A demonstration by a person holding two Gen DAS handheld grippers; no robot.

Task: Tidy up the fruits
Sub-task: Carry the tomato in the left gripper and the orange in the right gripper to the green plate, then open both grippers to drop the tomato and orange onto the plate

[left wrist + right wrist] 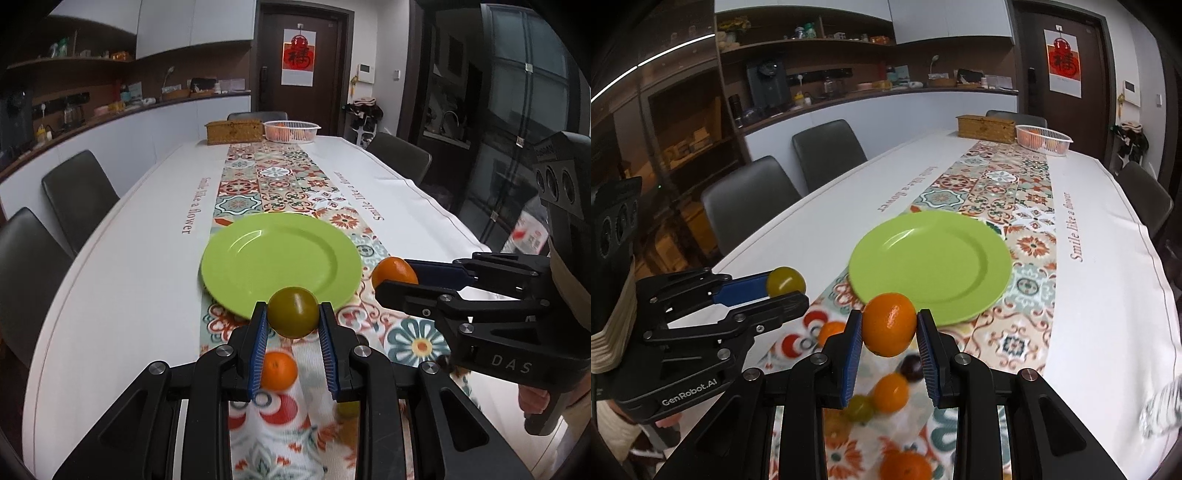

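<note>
My left gripper (293, 314) is shut on a yellow-green round fruit (293, 312), held above the near rim of the green plate (258, 254). It also shows in the right wrist view (785, 282). My right gripper (889, 325) is shut on an orange (889, 324), held just short of the green plate (945, 266); that orange shows in the left wrist view (394, 274) right of the plate. Loose fruit lies on the runner below: an orange (279, 370), a greenish fruit (348, 408), oranges (891, 392) (832, 331), a green fruit (860, 408) and a dark plum (911, 366).
A white table with a patterned runner (280, 177). A wicker box (233, 132) and a white basket of oranges (291, 130) stand at the far end. Dark chairs (79, 194) line both sides. A crinkled clear plastic thing (1161, 408) lies at the right edge.
</note>
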